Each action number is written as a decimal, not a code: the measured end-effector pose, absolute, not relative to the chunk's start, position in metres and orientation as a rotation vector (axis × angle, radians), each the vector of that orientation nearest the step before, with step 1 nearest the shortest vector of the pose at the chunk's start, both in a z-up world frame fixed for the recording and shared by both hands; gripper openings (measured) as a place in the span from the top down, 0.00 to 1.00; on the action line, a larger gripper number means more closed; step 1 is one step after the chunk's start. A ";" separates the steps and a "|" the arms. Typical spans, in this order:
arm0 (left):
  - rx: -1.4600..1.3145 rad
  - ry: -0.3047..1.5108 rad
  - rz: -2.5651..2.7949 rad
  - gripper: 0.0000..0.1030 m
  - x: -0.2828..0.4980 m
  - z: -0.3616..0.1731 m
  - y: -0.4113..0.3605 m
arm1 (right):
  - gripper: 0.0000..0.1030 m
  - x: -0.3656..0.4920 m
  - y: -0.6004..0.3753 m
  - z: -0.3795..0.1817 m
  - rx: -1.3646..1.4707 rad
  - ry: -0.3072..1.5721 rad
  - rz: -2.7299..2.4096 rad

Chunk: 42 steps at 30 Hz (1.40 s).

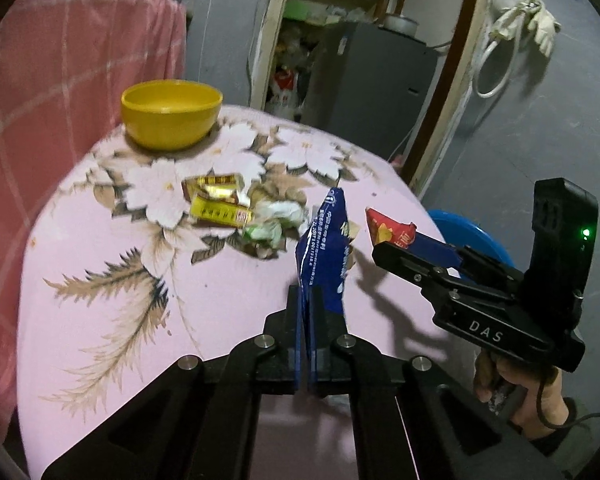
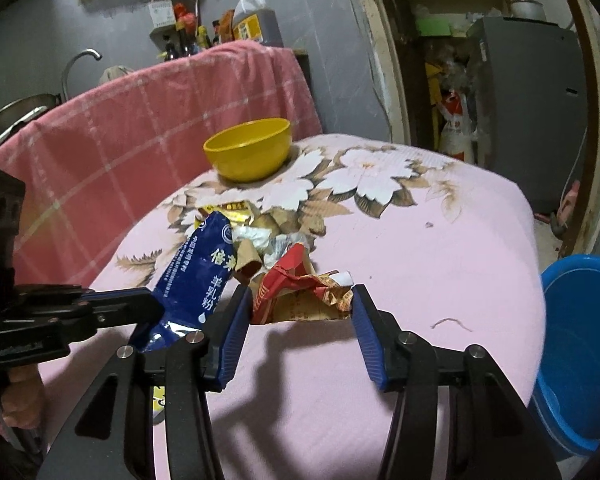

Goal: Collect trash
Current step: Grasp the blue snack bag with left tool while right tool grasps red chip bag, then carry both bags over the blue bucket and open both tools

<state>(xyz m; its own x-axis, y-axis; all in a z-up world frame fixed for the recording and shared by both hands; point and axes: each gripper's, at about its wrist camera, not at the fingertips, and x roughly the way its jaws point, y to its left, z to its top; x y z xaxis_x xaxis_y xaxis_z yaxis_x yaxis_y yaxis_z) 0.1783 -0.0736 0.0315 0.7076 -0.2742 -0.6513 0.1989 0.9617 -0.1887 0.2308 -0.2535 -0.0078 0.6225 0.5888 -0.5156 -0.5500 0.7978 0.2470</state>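
A: What takes up most of the view?
B: A table (image 1: 100,320) under a pink flowered cloth; its near edge is cut off by both cameras. Behind it hangs a red checked cloth (image 2: 140,120), and whatever it covers is hidden. A blue tub (image 2: 580,352) sits past the table's right edge, only partly in frame.

A: And on the table?
B: A yellow bowl (image 1: 171,118) at the far side; its inside is hard to see. Nearer lies a heap of trash: yellow packets (image 1: 220,204) and crumpled paper (image 1: 278,220), blurred.

A: The tongs?
B: The left gripper (image 1: 307,308) is clenched on a blue packet (image 1: 324,248), which stands up off the cloth; its lower end is hidden between the fingers. The right gripper (image 2: 300,316) grasps a crumpled red wrapper (image 2: 300,288), its pads pressing both sides, beside the heap
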 end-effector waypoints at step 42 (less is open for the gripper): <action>-0.007 0.511 -0.503 1.00 0.282 0.078 -0.282 | 0.53 0.208 -0.470 0.019 0.372 0.275 -0.040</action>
<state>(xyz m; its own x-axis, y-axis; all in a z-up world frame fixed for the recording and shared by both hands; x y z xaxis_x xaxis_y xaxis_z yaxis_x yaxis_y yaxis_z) 0.2817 -0.2817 0.0783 0.7540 -0.4626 -0.4665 0.4593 0.8788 -0.1291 0.2077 -0.4702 0.0192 0.9620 0.0114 -0.2729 0.0892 0.9313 0.3531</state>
